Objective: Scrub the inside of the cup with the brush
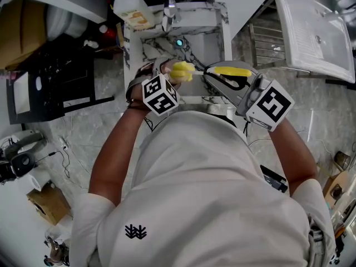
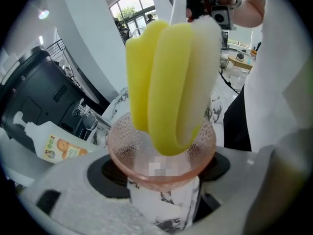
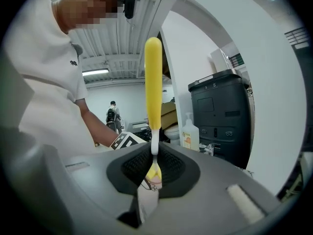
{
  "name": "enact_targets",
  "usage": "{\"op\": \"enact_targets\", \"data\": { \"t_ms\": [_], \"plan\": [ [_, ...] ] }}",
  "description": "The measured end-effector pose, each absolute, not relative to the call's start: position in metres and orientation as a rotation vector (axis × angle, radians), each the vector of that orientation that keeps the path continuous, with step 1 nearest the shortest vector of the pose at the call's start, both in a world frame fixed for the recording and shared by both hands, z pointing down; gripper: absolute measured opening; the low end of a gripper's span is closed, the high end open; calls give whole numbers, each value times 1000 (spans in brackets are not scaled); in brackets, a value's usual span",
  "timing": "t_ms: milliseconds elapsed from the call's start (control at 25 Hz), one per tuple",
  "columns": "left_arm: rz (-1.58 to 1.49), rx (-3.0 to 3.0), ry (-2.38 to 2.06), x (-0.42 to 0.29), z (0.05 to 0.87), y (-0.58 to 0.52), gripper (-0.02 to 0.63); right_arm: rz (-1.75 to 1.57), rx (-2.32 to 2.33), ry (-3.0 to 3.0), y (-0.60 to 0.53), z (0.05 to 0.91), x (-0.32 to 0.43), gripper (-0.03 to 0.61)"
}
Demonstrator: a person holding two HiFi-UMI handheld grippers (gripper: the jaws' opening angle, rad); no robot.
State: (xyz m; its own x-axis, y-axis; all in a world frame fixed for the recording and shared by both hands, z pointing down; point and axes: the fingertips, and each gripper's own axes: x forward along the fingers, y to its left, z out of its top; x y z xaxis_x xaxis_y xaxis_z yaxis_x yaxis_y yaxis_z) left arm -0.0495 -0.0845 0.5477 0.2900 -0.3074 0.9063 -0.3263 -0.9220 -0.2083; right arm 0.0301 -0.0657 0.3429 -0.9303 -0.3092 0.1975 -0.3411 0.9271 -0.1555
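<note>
1. Two tools share the job. Your left tool (image 1: pixel 165 77) is clamped on the translucent pink plastic cup (image 2: pixel 131 150), jaws set wide against its sides. The mouth is turned back toward you, so the brush can go straight in.
2. Your right tool (image 3: pixel 153 166) pinches the yellow-handled sponge brush (image 3: pixel 153 82) at its thin white neck, jaws nearly together. Gripping that close to the head, I judge, gives you firmer control of it.
3. The brush's yellow foam head (image 2: pixel 168 82) has its tip in the cup's mouth, with most of it outside. Scrubbing looks barely begun.
4. You hold both above the marble-veined sink (image 1: pixel 227 38), likely to catch drips.
</note>
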Motion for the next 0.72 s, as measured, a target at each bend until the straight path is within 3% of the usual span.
{"op": "enact_targets", "data": {
  "t_ms": [720],
  "plan": [
    [1729,2468,-543,-40,551,-78,379,347,432,-2802,-77,399,0,41]
  ]
}}
